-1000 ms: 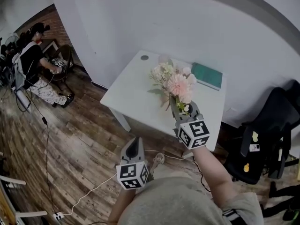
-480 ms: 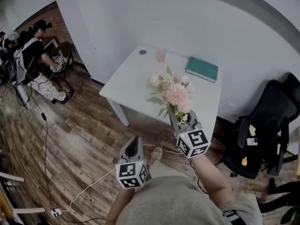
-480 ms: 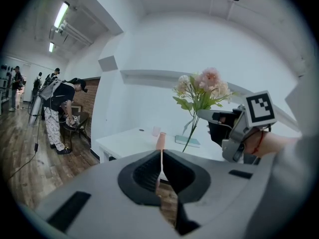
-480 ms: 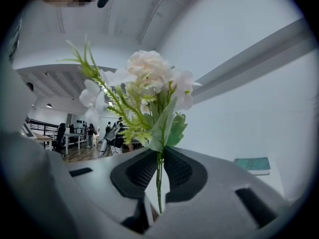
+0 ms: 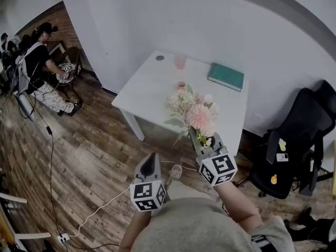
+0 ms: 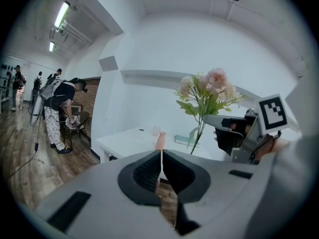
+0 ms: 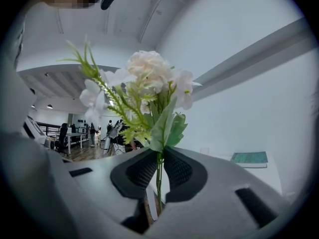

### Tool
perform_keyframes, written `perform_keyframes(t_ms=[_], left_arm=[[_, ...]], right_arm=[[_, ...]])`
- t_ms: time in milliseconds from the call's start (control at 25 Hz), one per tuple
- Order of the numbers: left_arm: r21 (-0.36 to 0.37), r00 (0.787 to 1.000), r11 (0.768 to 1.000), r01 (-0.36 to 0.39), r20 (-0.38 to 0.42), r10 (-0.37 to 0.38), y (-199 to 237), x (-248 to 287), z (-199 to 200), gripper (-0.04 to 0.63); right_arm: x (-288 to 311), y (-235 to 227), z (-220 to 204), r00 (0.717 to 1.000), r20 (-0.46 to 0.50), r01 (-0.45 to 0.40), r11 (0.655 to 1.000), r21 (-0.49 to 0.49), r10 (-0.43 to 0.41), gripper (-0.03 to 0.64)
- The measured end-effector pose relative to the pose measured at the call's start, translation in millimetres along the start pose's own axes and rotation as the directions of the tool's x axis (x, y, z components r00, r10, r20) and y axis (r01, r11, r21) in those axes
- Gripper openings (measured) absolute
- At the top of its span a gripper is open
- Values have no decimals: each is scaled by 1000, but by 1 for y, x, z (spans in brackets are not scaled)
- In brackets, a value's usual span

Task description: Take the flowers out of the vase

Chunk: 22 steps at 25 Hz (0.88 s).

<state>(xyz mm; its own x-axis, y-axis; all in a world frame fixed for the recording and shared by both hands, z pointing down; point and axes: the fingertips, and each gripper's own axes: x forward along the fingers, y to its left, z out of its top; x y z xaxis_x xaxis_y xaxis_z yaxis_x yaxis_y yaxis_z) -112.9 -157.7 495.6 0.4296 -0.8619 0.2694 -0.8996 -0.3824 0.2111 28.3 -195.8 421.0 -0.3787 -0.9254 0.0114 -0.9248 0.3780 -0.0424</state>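
My right gripper is shut on the green stems of a bunch of pink and white flowers, held upright over the table's near edge. In the right gripper view the stems pass between the closed pads, with the blooms above. A small pink vase stands without flowers on the white table, just beyond the bunch. My left gripper hangs over the wooden floor, shut with nothing in it. The left gripper view shows the vase ahead and the flowers to the right.
A pink cup, a green book and a small dark disc lie at the table's far side. A black office chair stands to the right. A white cable runs across the floor. A person bends over a chair at far left.
My right gripper has drawn the flowers back from the table toward me, and the pink vase now shows uncovered behind them. The left gripper has hardly shifted.
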Motion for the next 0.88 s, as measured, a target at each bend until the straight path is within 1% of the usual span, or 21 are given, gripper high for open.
perform_keyframes(t_ms=[640,880], left_arm=[[12,1000,1000,-7,-1,7,0,-1,2,12],[13,1000,1000,-12,-6,12,5,-2,3,12]], right_arm=[[1,-2,-8,1000,-16,-1,999,36,2,38],[1,0,-9,1000,-26,-1,999,36,2,38]])
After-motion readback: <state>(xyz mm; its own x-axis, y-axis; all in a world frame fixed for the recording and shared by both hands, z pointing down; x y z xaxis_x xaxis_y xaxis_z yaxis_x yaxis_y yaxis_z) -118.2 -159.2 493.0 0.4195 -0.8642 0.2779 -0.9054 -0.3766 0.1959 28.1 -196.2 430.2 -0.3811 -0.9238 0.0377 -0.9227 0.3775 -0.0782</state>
